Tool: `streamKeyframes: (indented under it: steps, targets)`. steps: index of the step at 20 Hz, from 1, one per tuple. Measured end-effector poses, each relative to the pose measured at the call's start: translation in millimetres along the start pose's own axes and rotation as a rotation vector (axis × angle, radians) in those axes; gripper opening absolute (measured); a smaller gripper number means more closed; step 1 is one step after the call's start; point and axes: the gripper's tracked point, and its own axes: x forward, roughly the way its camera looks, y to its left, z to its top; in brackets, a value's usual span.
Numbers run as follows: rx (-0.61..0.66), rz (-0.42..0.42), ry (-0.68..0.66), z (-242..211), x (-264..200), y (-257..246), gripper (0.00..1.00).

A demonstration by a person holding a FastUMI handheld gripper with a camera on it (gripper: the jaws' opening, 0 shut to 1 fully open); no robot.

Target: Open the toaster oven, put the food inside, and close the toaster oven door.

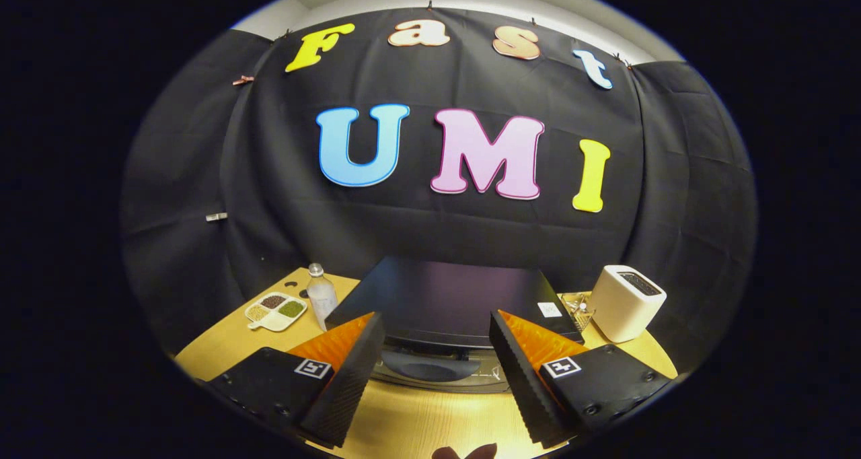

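On the far left of the wooden table, a divided dish of grains and a clear bottle are sitting aside, seemingly parked away from the working area. Just beyond the fingers, the black toaster oven is lying central, its door handle facing the gripper, probably for a straight reach. The gripper is hovering released, fingers spread wide and gripping nothing. To the right, a cream toaster is standing clear. I cannot make out the food.
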Motion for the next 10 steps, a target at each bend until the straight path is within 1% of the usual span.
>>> streamKeyframes:
  steps: [3,10]
  targets:
    - [-0.004,-0.010,0.047,-19.7,14.2,1.7,0.98]
    - [0.039,-0.037,0.149,-56.4,45.7,2.3,0.98]
